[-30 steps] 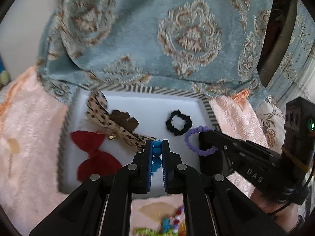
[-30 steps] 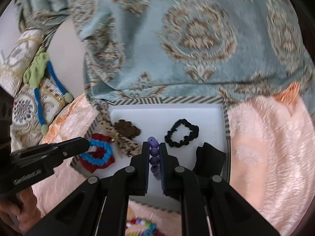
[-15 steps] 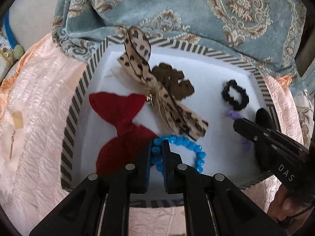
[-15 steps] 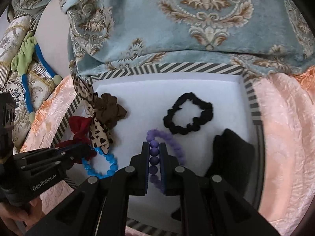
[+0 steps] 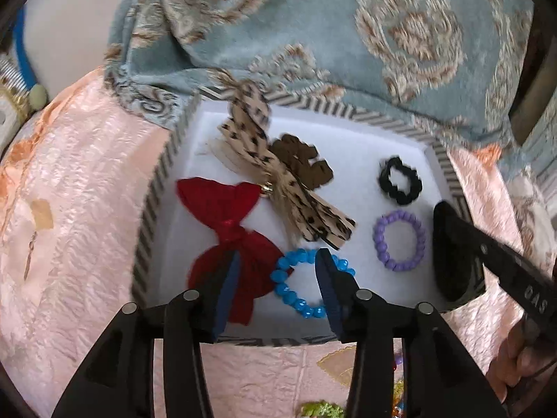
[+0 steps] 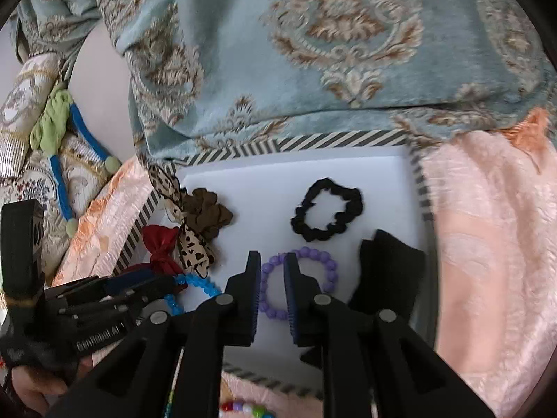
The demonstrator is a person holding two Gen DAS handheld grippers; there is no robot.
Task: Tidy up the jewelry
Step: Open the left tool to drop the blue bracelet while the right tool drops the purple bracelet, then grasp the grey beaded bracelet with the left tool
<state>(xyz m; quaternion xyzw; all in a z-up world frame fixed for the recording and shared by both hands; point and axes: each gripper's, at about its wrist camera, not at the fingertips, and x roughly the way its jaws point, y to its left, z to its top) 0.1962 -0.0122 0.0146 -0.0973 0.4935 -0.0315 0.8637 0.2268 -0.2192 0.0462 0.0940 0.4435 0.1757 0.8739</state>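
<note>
Your striped-rim tray sits on pink quilted fabric, with the blue patterned cloth draped over its far edge. Crowding the tray's left side: red bow, leopard-print bow and a brown scrunchie under it. Black scrunchie lies toward the far right, and a black fabric piece sits against the right wall.

Your left gripper has its jaws opening, nothing pinched. The blue bead bracelet lies flat on the tray floor; one finger is over the red bow, the other crosses the ring's right side.

Your right gripper has its jaws opening too, only a narrow gap, not clamped on anything. The purple bead bracelet lies flat below them, just right of the blue one; the fingertips overlap its near-left arc.
</note>
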